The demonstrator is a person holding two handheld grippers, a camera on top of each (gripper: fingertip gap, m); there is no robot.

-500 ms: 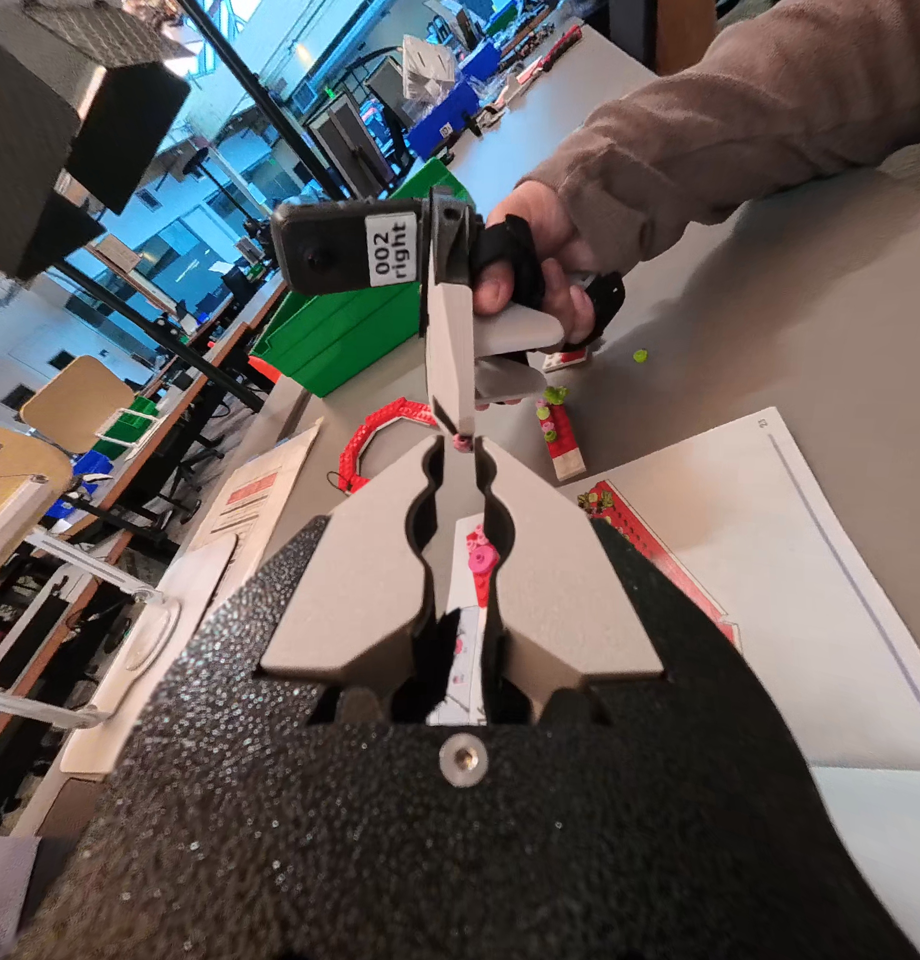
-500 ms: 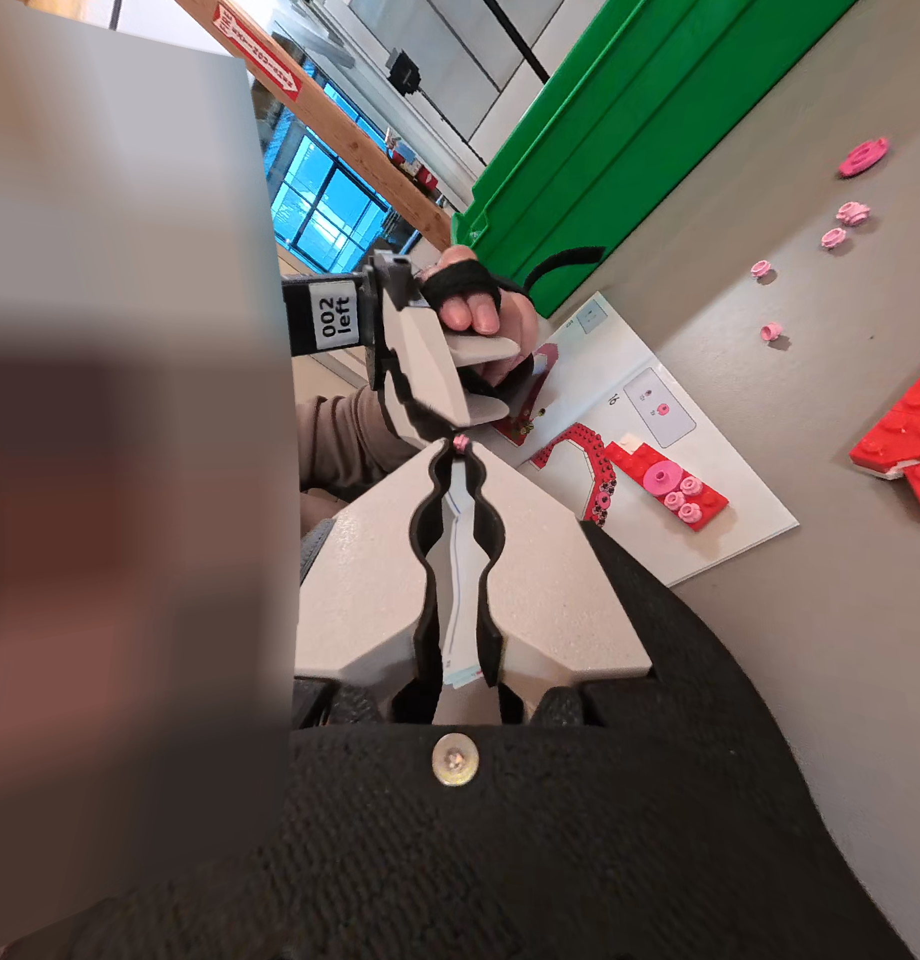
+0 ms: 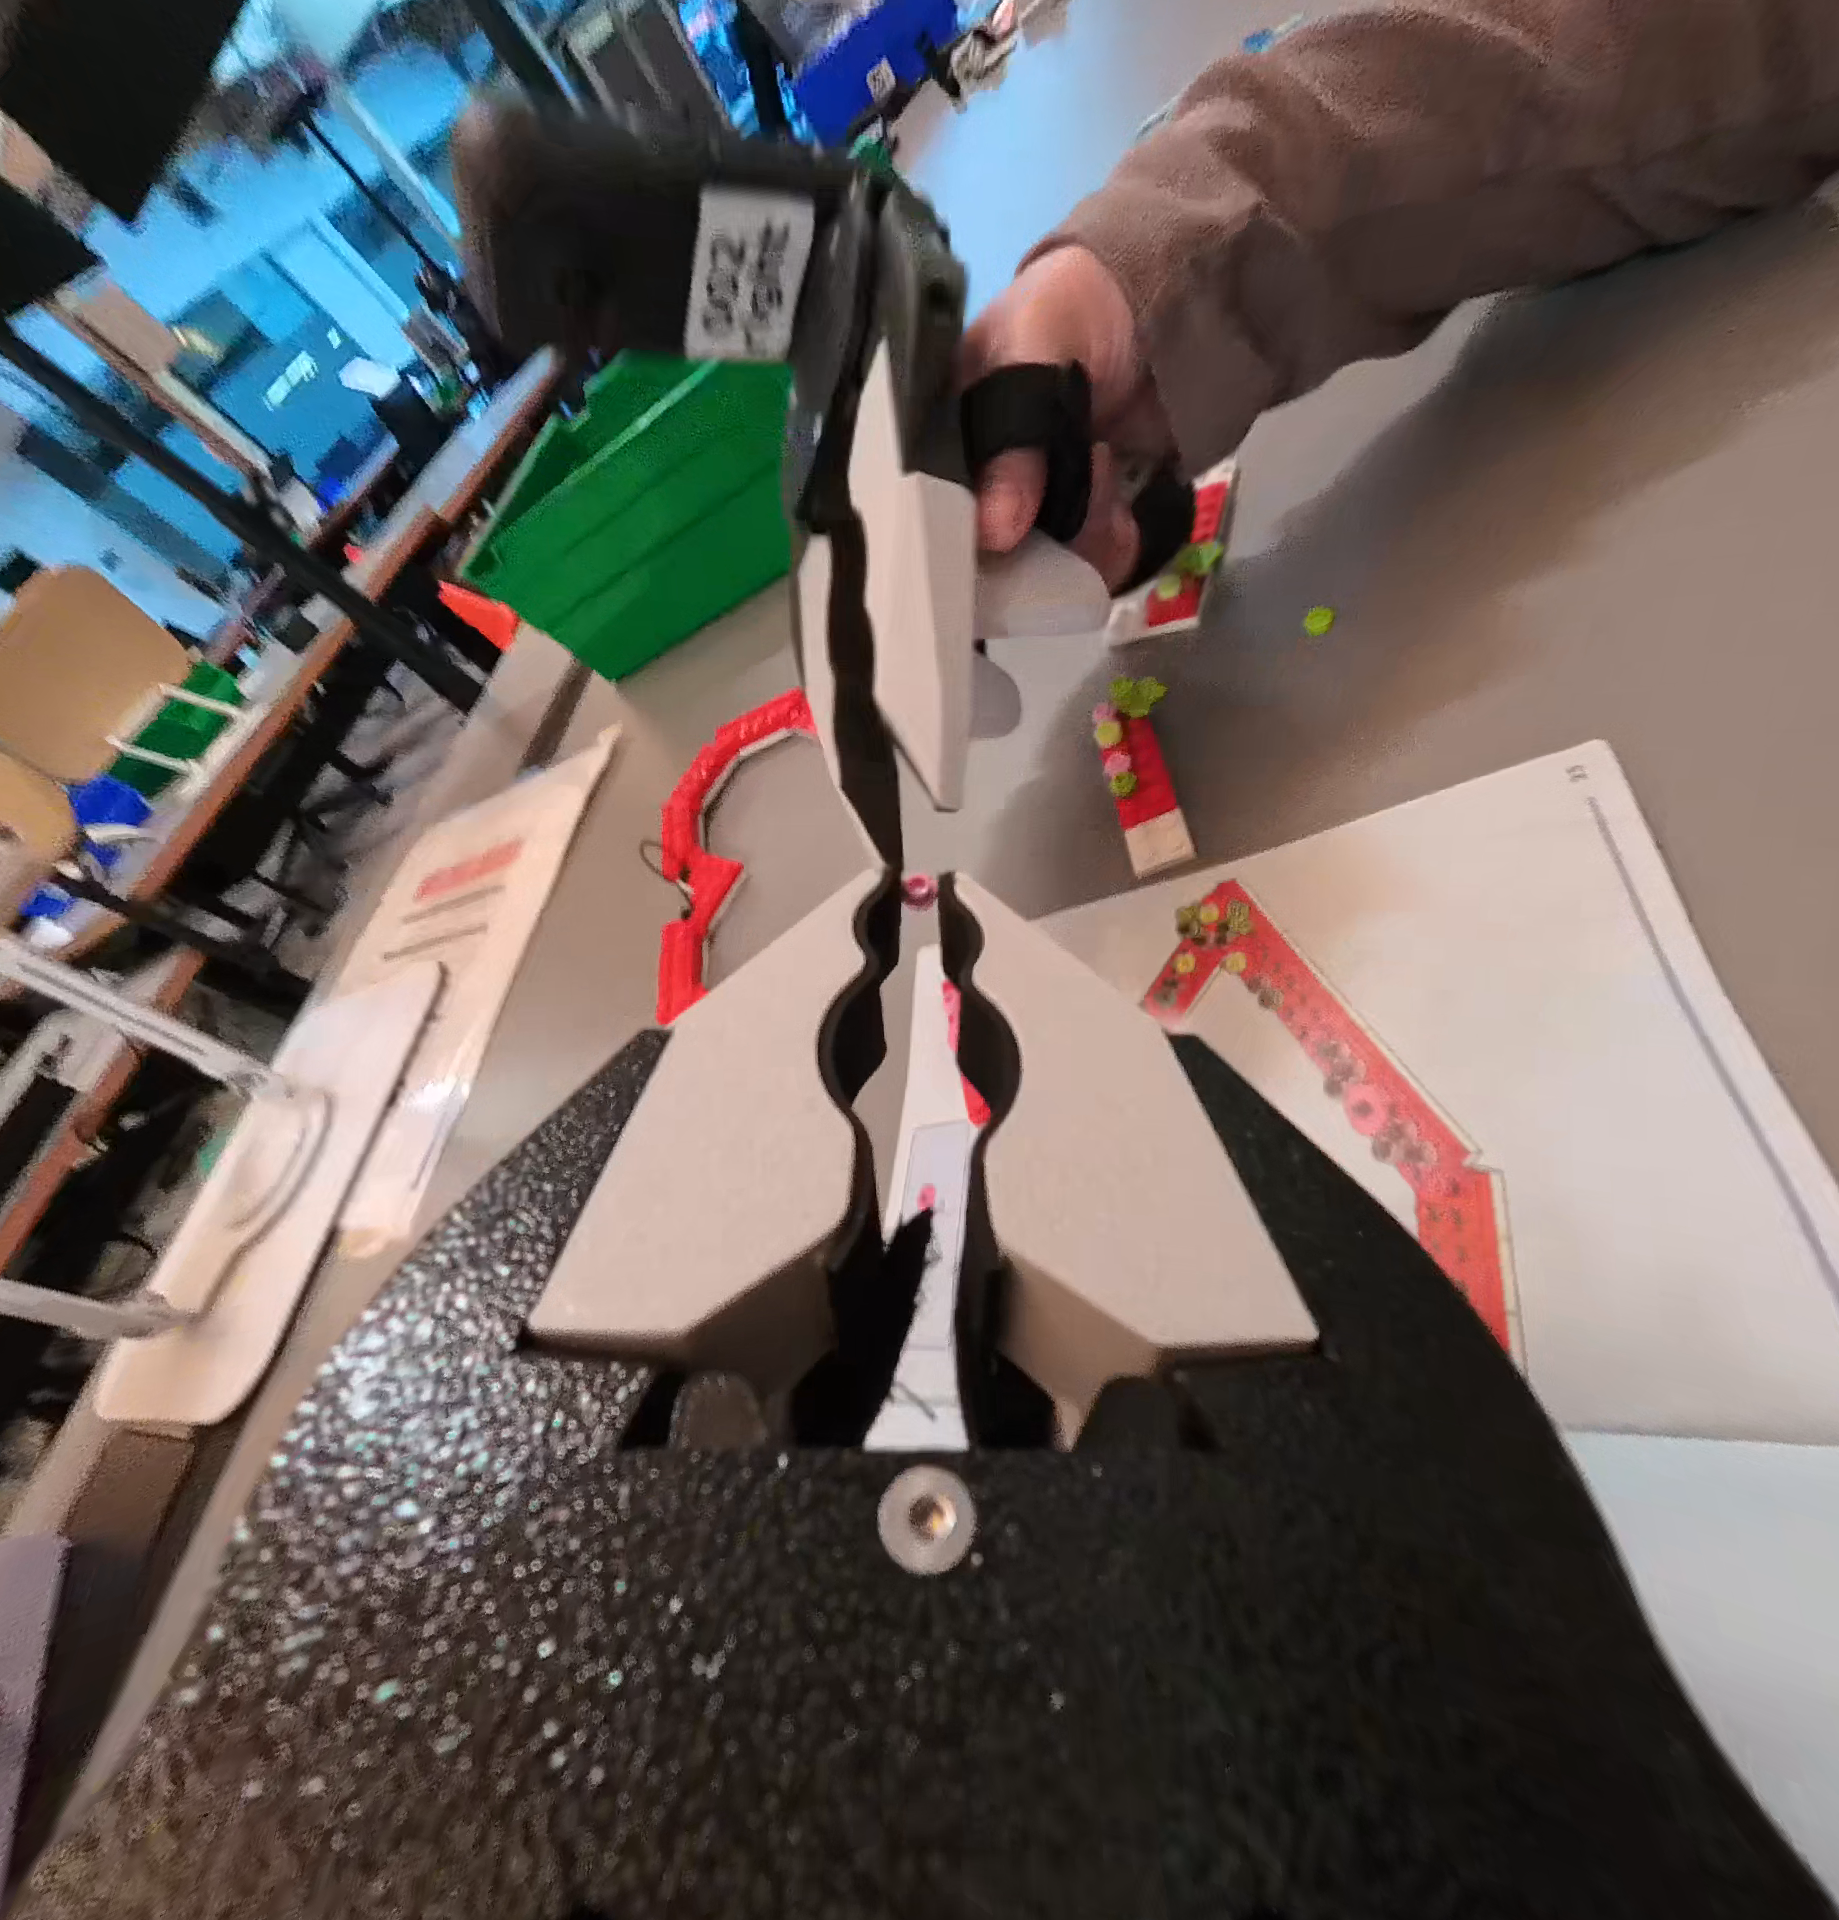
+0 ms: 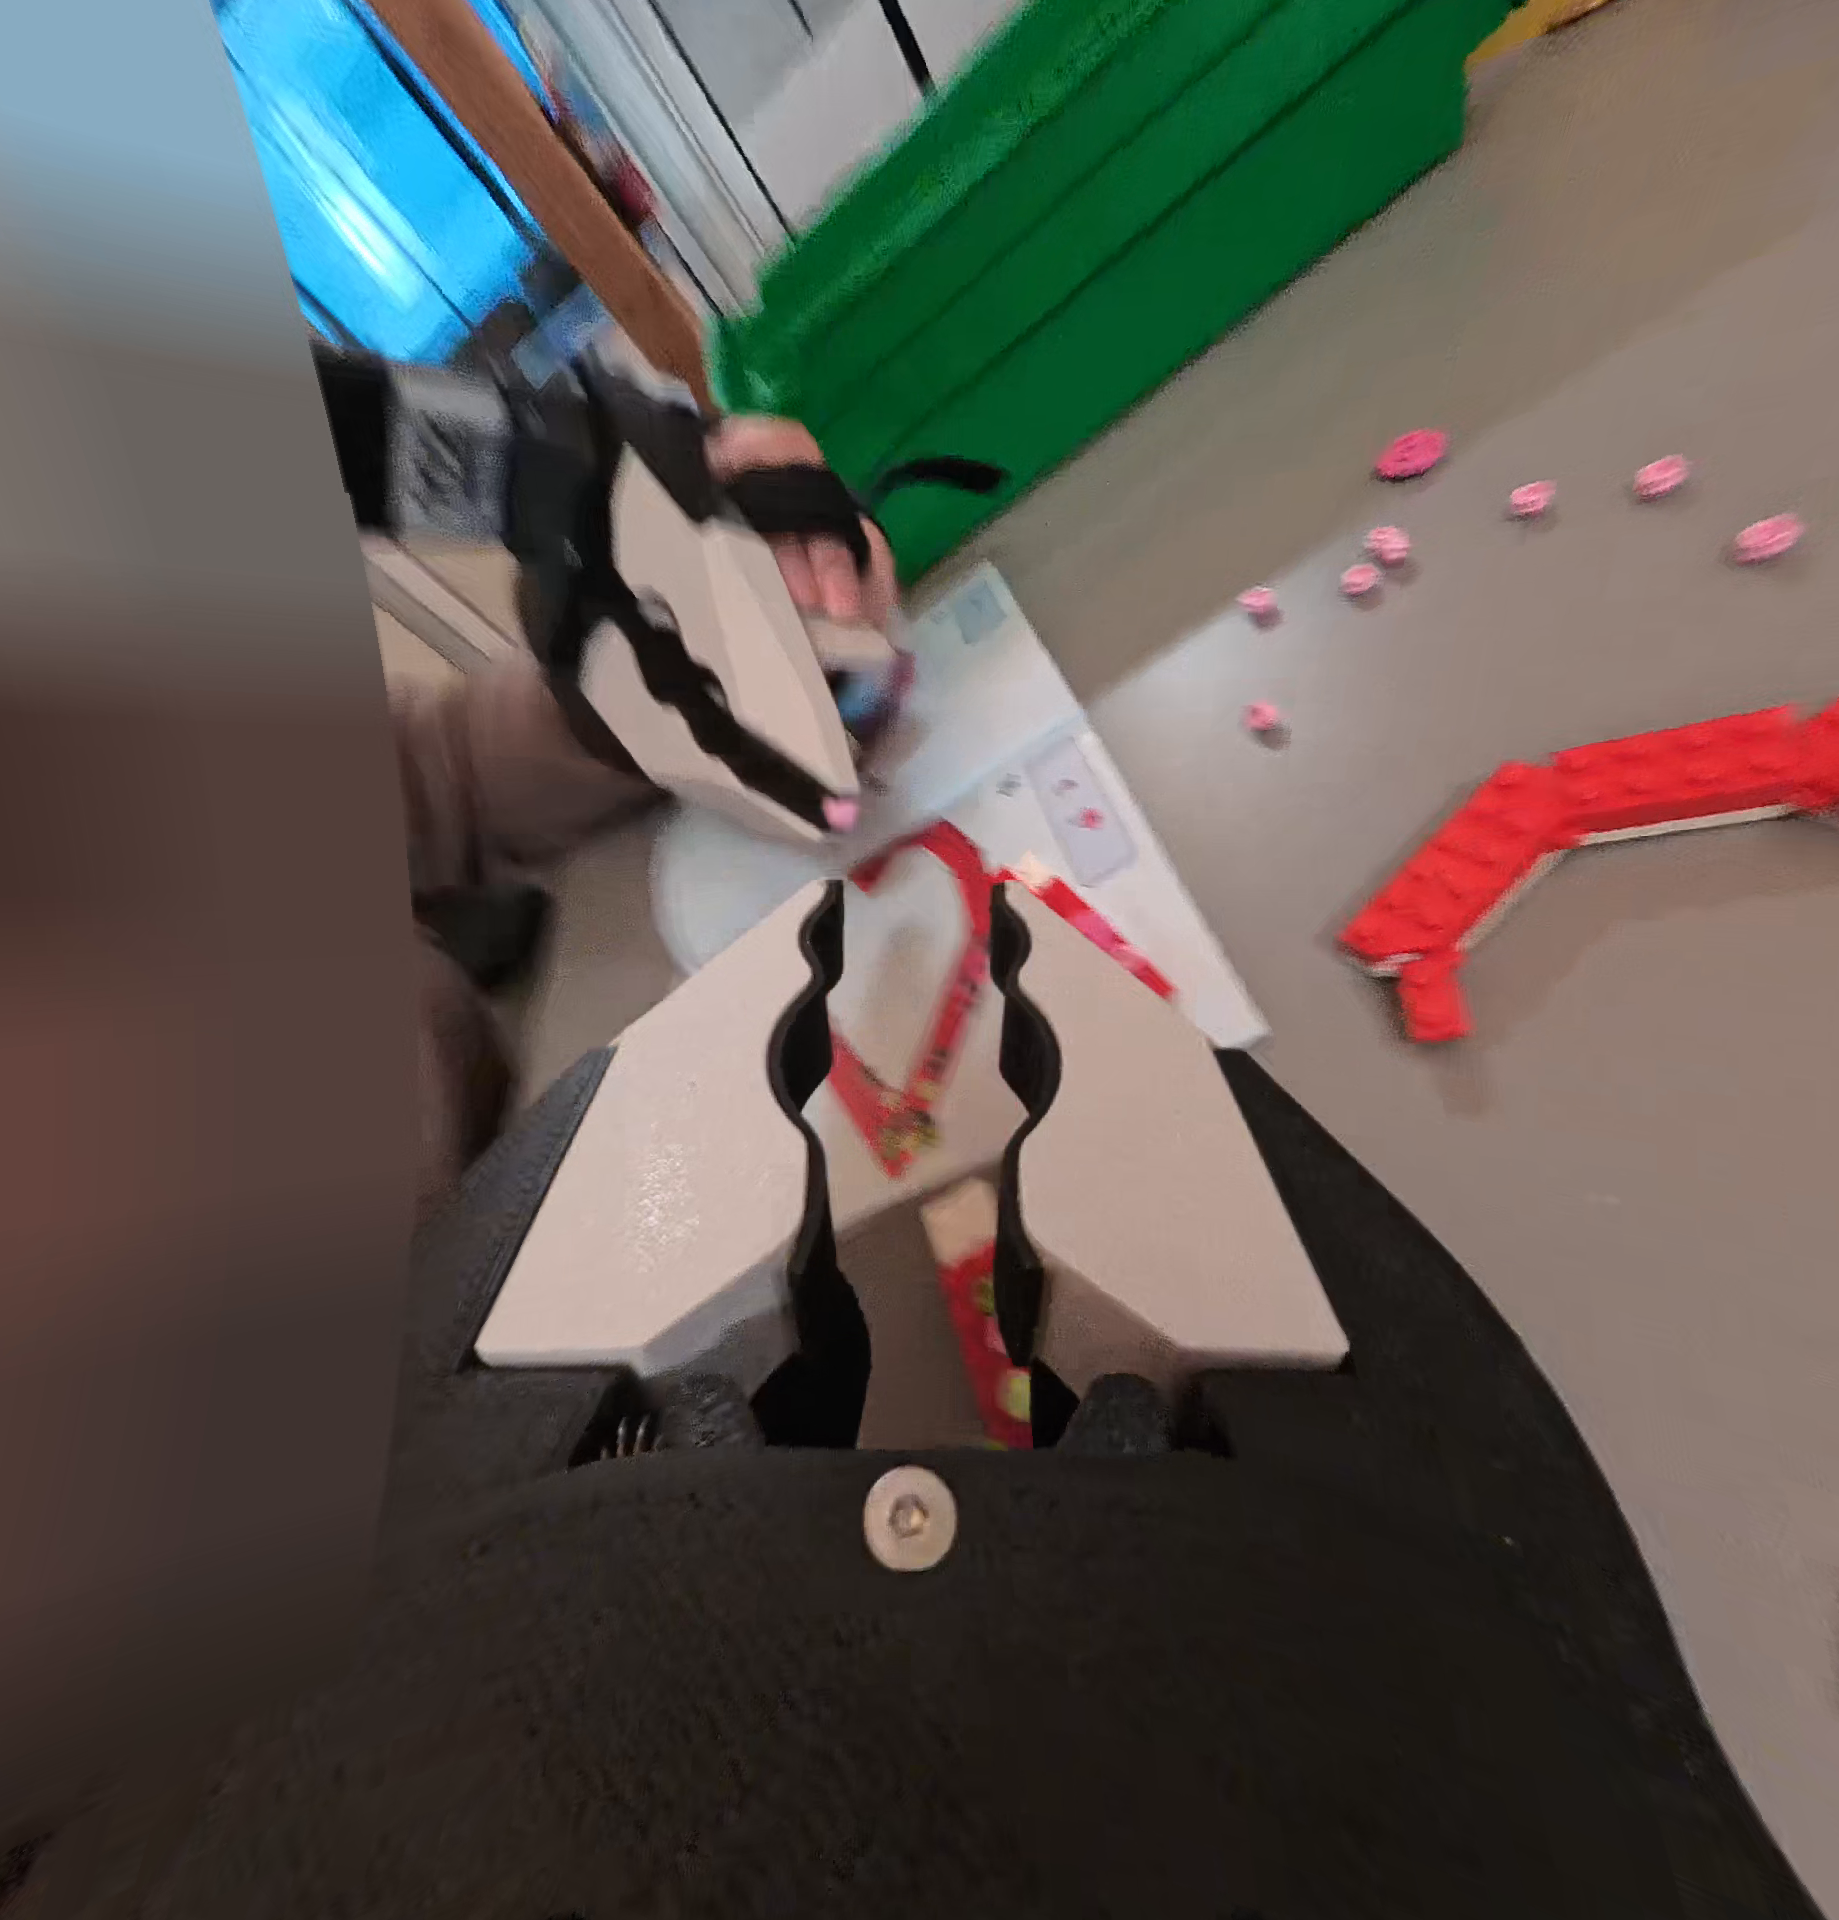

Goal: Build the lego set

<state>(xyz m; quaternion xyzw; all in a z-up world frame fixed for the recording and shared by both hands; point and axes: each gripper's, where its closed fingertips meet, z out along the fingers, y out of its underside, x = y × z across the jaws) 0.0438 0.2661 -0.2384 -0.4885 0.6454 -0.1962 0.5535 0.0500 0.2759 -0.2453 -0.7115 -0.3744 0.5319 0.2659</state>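
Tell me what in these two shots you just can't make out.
- Left part of the right wrist view: blanked by a mosaic patch.
- Pink stud in the left claw: too small to show its shape.
- Loose pink pieces: motion blur hides their detail.
- Red frame: its right end is hidden behind the right claw.

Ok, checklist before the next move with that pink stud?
1. Pink stud pinched at the tip of the left gripper: ok.
2. Right gripper empty, jaws apart: ok.
3. Right gripper clear of the stud: cannot tell; in the left wrist view its tips hang just above it.
4. Stud seated square in the jaws: cannot tell, both views are blurred.
5. Red arch piece lying free on the table: ok.
6. Instruction sheet open and in view: ok.
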